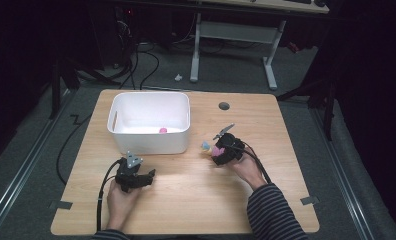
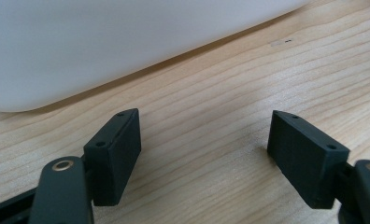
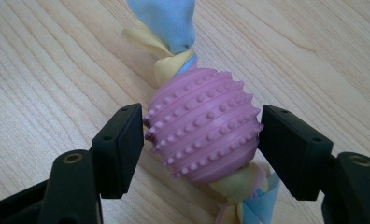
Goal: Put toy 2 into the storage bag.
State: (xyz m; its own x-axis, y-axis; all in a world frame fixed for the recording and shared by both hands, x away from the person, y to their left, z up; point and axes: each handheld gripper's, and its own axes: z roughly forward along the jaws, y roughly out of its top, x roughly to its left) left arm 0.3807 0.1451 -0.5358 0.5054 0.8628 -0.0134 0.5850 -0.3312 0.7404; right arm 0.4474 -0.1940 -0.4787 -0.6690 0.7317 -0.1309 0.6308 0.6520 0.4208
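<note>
A pink nubbed ball (image 3: 204, 133) with blue and yellow fabric strips (image 3: 167, 18) knotted through it lies on the wooden table (image 1: 196, 195), right of centre. My right gripper (image 3: 202, 137) has a pad against each side of the ball; in the high view this gripper (image 1: 217, 152) sits over the toy (image 1: 208, 147). My left gripper (image 1: 148, 176) rests low near the front left. Its jaws stand wide apart over bare wood in the left gripper view (image 2: 204, 140), with nothing between them. The white bin (image 1: 149, 145) stands just beyond it.
A small pink thing (image 1: 162, 130) lies inside the white bin, whose wall (image 2: 103, 42) is close ahead in the left gripper view. A round cable hole (image 1: 224, 105) sits at the table's back. A white desk frame (image 1: 233, 32) stands on the floor behind.
</note>
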